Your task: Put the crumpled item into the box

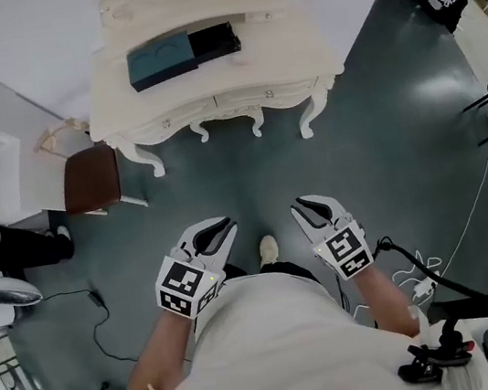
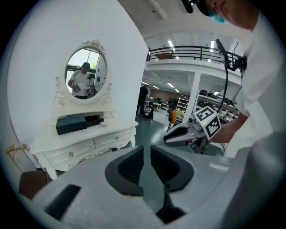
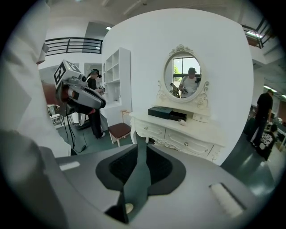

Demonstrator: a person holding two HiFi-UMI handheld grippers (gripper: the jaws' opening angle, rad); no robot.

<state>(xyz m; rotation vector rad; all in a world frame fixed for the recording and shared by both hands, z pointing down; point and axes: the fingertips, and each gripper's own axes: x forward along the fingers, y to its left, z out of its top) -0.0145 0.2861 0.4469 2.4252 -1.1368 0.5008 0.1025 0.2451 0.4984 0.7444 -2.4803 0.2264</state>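
Grey-green floor (image 1: 398,117) is left open before the bench (image 1: 294,51) edge; teal box (image 1: 162,59) is laid flat; left gripper (image 1: 224,232) and right gripper (image 1: 307,209) fingers are released, empty.

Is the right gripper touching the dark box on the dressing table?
Apart. The head view shows the right gripper well short of the dressing table, with a stretch of floor between it and the box on top.

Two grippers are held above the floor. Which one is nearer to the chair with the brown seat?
The left gripper. The chair stands beside the white table on that gripper's side; the right gripper is farther away.
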